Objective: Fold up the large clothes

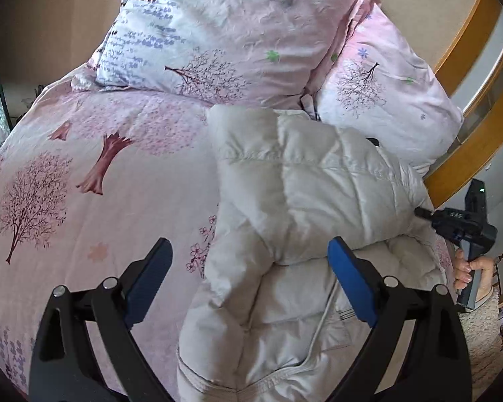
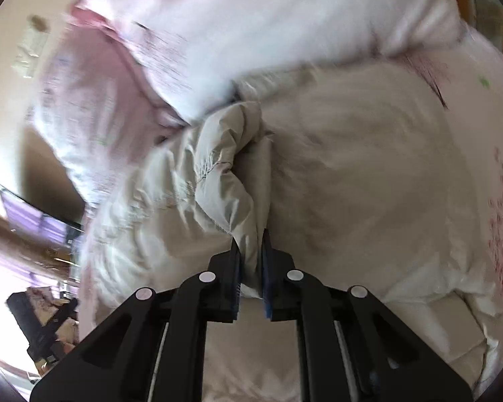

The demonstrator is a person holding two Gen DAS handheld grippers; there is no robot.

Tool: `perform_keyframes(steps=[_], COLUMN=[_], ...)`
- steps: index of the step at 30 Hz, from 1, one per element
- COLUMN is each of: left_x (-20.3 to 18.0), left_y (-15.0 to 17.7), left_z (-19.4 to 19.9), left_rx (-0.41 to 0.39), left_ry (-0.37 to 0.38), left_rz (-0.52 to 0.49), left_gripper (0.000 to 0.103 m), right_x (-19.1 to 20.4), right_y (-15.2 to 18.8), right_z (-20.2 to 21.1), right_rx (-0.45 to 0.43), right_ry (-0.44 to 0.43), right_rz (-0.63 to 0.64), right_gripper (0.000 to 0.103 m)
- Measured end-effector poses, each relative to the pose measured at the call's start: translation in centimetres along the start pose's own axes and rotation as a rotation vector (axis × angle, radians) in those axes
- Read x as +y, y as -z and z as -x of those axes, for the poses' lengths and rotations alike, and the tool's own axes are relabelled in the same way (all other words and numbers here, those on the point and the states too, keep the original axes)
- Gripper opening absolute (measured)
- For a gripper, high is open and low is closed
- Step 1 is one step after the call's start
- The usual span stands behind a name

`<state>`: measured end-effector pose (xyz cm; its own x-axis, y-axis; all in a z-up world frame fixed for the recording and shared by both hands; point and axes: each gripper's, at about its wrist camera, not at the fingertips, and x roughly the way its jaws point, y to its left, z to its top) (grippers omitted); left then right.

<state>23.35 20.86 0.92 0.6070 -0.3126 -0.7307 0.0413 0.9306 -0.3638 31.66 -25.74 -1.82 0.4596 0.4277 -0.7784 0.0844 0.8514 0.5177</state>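
A cream quilted puffer jacket (image 1: 295,221) lies partly folded on the right side of a pink bed. My left gripper (image 1: 251,258) is open, its blue pads hovering just above the jacket's lower part. My right gripper (image 2: 250,244) is shut on a bunched fold of the jacket (image 2: 224,181) and holds it up. The right gripper also shows in the left wrist view (image 1: 459,224) at the jacket's right edge, held by a hand. The right wrist view is blurred by motion.
The pink tree-print duvet (image 1: 94,181) covers the bed. Two matching pillows (image 1: 238,33) lie beyond the jacket. A wooden bed frame (image 1: 469,154) runs along the right side.
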Motion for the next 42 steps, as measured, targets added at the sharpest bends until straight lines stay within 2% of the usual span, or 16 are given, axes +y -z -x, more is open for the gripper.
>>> perform_keyframes(steps=[4, 6, 10, 12, 14, 16, 20, 24, 26, 30, 36, 42], left_x=[-0.6, -1.2, -1.7, -1.4, -0.4, 0.8, 2.8, 4.1, 4.6, 5.1, 4.6, 4.4], left_y=[0.5, 0.7, 1.7, 2.3, 3.2, 4.2, 6.2, 8.2, 9.2, 11.0, 12.5, 13.7], left_z=[0.0, 0.4, 1.8, 2.2, 2.4, 2.4, 3.0, 3.4, 3.5, 3.8, 4.2, 4.0], left_rx=[0.001, -0.011, -0.038, -0.028, 0.004, 0.045, 0.091, 0.125, 0.137, 0.14, 0.162, 0.191], left_ry=[-0.044, -0.078, -0.148, -0.159, -0.143, -0.101, -0.009, 0.034, 0.045, 0.08, 0.112, 0.171], left_rz=[-0.048, -0.088, -0.15, -0.157, -0.135, -0.094, -0.032, 0.011, 0.037, 0.09, 0.085, 0.102], left_gripper=[0.101, 0.101, 0.101, 0.101, 0.101, 0.101, 0.101, 0.101, 0.101, 0.101, 0.101, 0.097], right_x=[-0.3, -0.1, 0.3, -0.6, -2.0, -3.6, -7.2, -10.2, -12.0, -14.4, -17.2, -18.9], right_y=[0.1, 0.0, 1.1, 2.0, 2.9, 3.9, 6.5, 9.5, 11.3, 14.0, 15.4, 16.4], right_z=[-1.9, -1.8, 1.2, 3.8, 6.1, 8.8, 12.9, 15.5, 16.3, 16.0, 15.9, 13.9], right_rx=[0.048, 0.059, 0.023, -0.015, -0.031, -0.058, -0.127, -0.136, -0.126, -0.075, -0.046, 0.042], right_ry=[0.066, 0.088, 0.077, 0.029, -0.009, -0.047, -0.041, 0.041, 0.057, 0.0, -0.025, -0.078], right_rz=[0.0, 0.009, 0.018, 0.02, 0.007, -0.008, -0.032, -0.037, -0.057, -0.109, -0.183, -0.229], right_gripper=[0.013, 0.015, 0.032, 0.04, 0.06, 0.07, 0.085, 0.094, 0.095, 0.095, 0.092, 0.076])
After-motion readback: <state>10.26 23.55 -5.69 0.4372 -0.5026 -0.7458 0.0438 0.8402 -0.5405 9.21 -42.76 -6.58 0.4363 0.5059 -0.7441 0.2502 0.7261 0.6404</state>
